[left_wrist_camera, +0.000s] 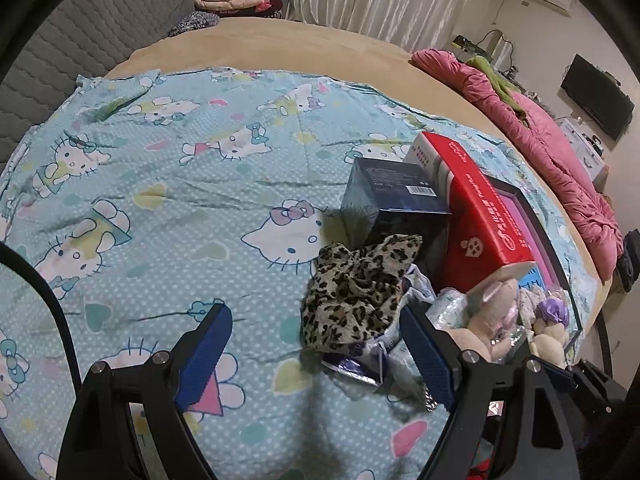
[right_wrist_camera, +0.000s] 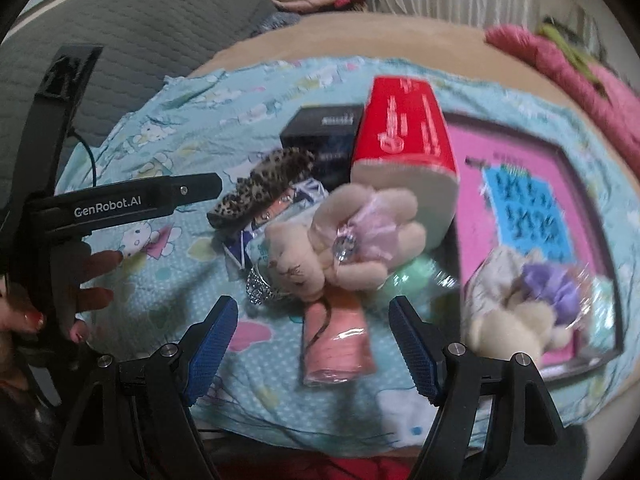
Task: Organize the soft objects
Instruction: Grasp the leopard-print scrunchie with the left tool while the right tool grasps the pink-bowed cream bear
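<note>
Soft objects sit heaped on the cat-print sheet (left_wrist_camera: 168, 184) of the bed; left wrist view: leopard-print cloth (left_wrist_camera: 356, 296) lies crumpled against a dark blue box (left_wrist_camera: 394, 204), red box (left_wrist_camera: 480, 220) beside it, left gripper (left_wrist_camera: 316, 360) wide open above the sheet, holding nothing. Right wrist view, blurred: beige plush bear (right_wrist_camera: 344, 240) rests against the red box, a pink wrapped roll (right_wrist_camera: 338, 340) below it between the wide-open, empty right gripper (right_wrist_camera: 314, 352) jaws, second plush (right_wrist_camera: 528, 312) on a pink tray (right_wrist_camera: 472, 208).

A red box (left_wrist_camera: 476, 216) leans beside a dark blue box (left_wrist_camera: 394, 196) on the cartoon-print sheet (left_wrist_camera: 160, 184); a pink quilt (left_wrist_camera: 560, 160) lines the bed's edge.
</note>
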Demonstrator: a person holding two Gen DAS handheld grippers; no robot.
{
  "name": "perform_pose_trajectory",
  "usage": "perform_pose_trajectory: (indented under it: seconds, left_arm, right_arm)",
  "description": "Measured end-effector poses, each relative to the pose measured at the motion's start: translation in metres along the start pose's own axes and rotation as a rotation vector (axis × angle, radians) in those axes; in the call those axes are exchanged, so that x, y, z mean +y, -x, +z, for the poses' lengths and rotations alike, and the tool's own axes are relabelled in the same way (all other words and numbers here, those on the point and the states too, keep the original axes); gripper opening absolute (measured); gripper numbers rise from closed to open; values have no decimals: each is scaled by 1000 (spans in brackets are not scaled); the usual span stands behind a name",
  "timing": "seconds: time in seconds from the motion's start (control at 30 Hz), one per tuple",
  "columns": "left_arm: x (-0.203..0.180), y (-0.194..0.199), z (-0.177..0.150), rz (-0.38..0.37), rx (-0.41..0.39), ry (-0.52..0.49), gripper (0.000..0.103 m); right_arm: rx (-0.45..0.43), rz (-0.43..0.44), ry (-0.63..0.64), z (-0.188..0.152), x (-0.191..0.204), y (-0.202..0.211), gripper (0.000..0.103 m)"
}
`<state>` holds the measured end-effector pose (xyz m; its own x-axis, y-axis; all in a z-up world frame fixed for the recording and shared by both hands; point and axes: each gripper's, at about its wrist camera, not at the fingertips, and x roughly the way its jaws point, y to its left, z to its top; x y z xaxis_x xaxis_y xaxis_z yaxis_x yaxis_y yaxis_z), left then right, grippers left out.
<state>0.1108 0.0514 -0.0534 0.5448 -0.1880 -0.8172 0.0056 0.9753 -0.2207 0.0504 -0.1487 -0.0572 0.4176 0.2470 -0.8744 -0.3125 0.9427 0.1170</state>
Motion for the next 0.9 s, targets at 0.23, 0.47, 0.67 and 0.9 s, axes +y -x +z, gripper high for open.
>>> perform_pose_trajectory:
  seconds: [0.23,0.47,0.67,0.9]
  left_arm:
    - [2,-3,5,2,-29,-15,85]
    - [-1,-14,7,-31,-30,-32,85]
    - [-7,-30,10,-46,-4,-45,85]
    - [-4,-47,15,-54,15,-30,85]
  right_arm:
    - [17,48,-190,9,-6,-17,79]
    - [6,63,-354,17,-21,-30,79]
    - [4,91,-484,20,-37,-40,77]
    - [-1,101,-454,22,-43,-44,54]
